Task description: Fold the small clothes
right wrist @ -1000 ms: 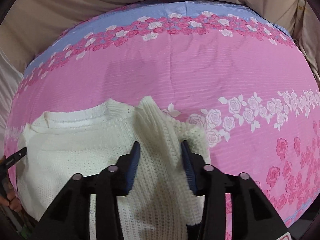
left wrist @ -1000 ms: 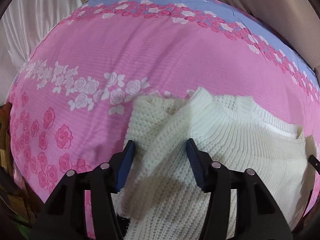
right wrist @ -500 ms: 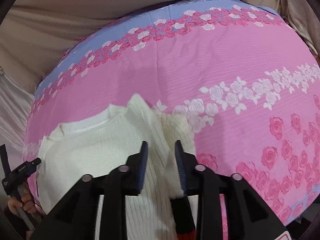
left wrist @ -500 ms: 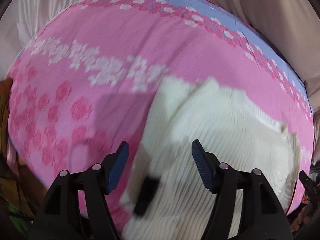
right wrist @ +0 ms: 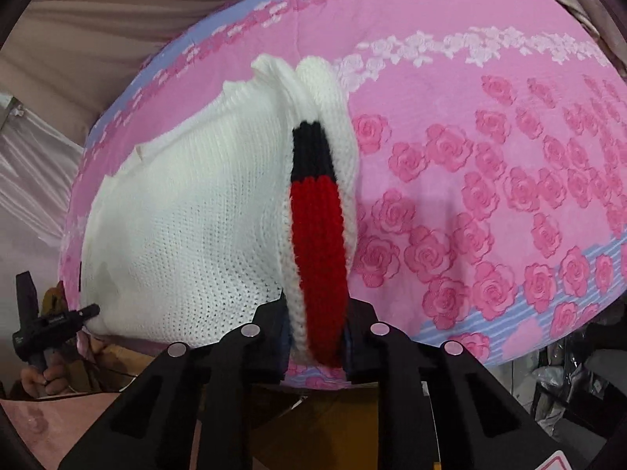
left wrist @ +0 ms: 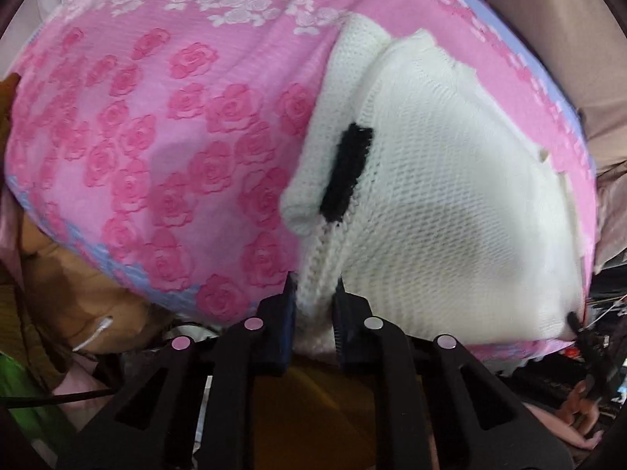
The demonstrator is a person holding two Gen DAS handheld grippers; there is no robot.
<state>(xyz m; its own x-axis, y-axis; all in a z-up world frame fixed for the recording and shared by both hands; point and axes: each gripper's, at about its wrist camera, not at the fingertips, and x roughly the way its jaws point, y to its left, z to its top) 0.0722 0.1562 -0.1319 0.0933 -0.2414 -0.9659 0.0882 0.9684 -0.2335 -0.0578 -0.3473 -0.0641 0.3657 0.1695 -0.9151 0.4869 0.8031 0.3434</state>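
A small white knit sweater [left wrist: 450, 203] lies on a pink rose-patterned sheet [left wrist: 137, 137], sleeves folded in. My left gripper [left wrist: 313, 313] is shut on the sweater's near hem at its left corner; a black band [left wrist: 347, 172] shows on the folded sleeve. In the right wrist view the sweater [right wrist: 196, 215] spreads to the left. My right gripper [right wrist: 315, 329] is shut on its right near corner, gripping the sleeve's red [right wrist: 317, 243] and black cuff [right wrist: 311, 149]. The left gripper [right wrist: 58, 319] shows small at the far left.
The sheet [right wrist: 509, 156] covers a table with a blue floral border at its far edge. Beige curtains [right wrist: 98, 19] hang behind. Clutter and brown fabric [left wrist: 78, 293] lie below the near edge on the left.
Both grippers pulled back from over the folded sleeves to the sweater's near hem and closed on it. A black and red cuff has come into view.
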